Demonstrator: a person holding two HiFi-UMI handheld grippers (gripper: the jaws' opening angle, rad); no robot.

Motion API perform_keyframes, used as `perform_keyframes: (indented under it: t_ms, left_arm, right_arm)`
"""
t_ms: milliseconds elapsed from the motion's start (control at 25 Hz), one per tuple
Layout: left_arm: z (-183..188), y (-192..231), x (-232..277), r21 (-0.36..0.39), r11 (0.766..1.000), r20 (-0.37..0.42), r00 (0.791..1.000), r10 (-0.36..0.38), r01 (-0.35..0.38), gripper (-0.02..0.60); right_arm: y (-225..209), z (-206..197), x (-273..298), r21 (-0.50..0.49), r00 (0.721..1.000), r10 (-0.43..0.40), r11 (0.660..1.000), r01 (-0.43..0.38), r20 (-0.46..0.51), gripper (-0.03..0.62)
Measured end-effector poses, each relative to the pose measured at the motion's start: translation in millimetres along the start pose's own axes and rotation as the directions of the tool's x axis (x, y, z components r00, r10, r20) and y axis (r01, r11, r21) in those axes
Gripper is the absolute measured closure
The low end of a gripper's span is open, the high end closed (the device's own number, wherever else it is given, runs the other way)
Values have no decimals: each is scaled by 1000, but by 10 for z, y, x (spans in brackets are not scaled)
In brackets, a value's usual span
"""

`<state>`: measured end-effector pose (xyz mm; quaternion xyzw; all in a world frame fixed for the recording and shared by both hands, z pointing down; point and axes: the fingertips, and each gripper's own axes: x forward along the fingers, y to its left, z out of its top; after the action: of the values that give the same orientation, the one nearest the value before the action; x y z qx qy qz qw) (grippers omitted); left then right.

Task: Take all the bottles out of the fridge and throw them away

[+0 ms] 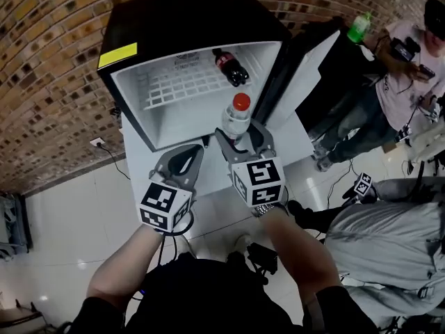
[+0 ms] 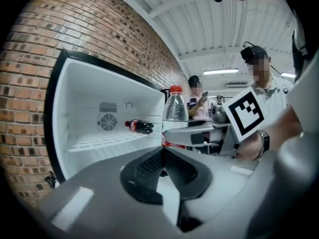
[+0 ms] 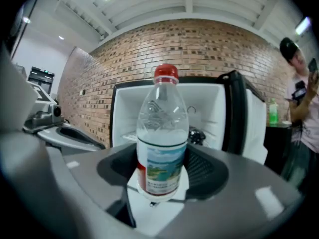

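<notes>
A small black fridge stands open against the brick wall, its door swung to the right. A dark cola bottle lies on the white wire shelf inside, also seen in the left gripper view. My right gripper is shut on a clear water bottle with a red cap, held upright in front of the fridge opening. The right gripper view shows the jaws clamping the water bottle at its label. My left gripper hangs just left of it, shut and empty.
The open fridge door stands at the right. A green bottle sits on a dark surface beyond it. A person stands at the far right, another sits lower right. White tiled floor lies below.
</notes>
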<state>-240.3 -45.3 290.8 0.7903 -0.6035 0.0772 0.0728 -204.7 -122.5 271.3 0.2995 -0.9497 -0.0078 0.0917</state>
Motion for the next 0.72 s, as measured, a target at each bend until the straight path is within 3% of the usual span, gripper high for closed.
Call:
perform_keyframes:
  t_ms: [240,440,720]
  left_arm:
    - [-113,-748,487,2,988,-31,987,-157,157,578]
    - [-239,-1346,854,0,964,-59,962,-265,265,578]
    - [-462,-1911,1269,-12,931,-102,926,-363,364,578]
  right_arm:
    - [-572,-459,-730,41,988,-140,989,143,-63,308]
    - [-977,-872,-1254,70,965,-231,968,241,-125,309]
    - [-1398,-1376,-1743,104,928,-322,933,345,-190,309]
